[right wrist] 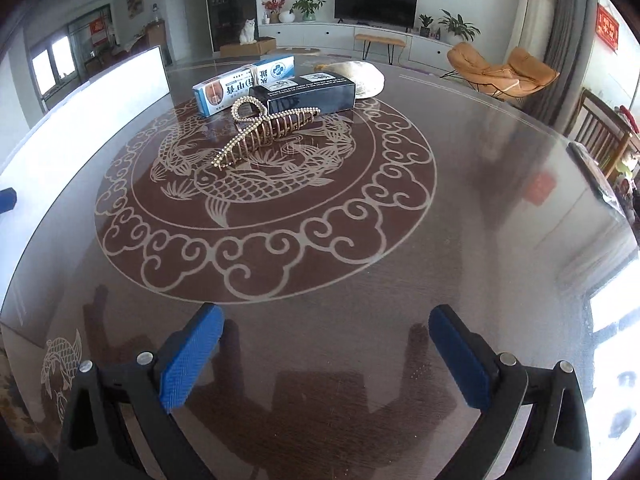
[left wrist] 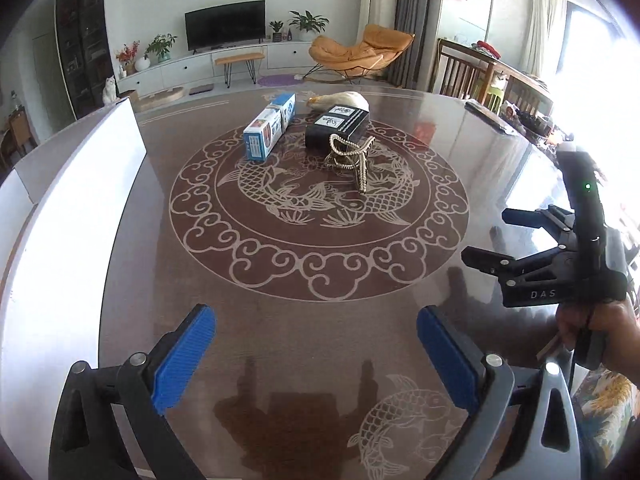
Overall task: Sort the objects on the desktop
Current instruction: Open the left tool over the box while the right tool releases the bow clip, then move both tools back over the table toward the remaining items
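Hovering low over the table [left wrist: 280,320], the left gripper [left wrist: 316,360] shows its blue pads spread wide with nothing between them. From the left wrist view, the task's things cluster at the far side of the fish medallion: a blue box [left wrist: 269,127] on the left, a black box [left wrist: 337,126] just beside it on the right, and a pearl hair clip [left wrist: 353,156] lying against the black box's near end. A pale pouch [left wrist: 340,101] sits behind the black box, partly hidden by it. A white panel [left wrist: 76,200] runs along the left edge, blown out by glare. On the right, the right gripper [left wrist: 486,236] is seen side-on in a hand [left wrist: 600,328], fingers parted and empty. Bright window light washes out the far right edge.

Over to the right wrist view: the right gripper [right wrist: 326,360] is likewise wide open, holding nothing, with bare tabletop [right wrist: 320,272] ahead. The hair clip [right wrist: 264,132] lies nearest, in front of the black box [right wrist: 304,94]; the blue box [right wrist: 244,84] stands behind and to the left, and the pouch [right wrist: 362,76] peeks out behind. The white panel [right wrist: 80,112] lines the left side. One blue tip of the left gripper [right wrist: 6,199] is cut off at the frame edge. A dark object [right wrist: 596,176] at the table's right rim is too distorted to identify.
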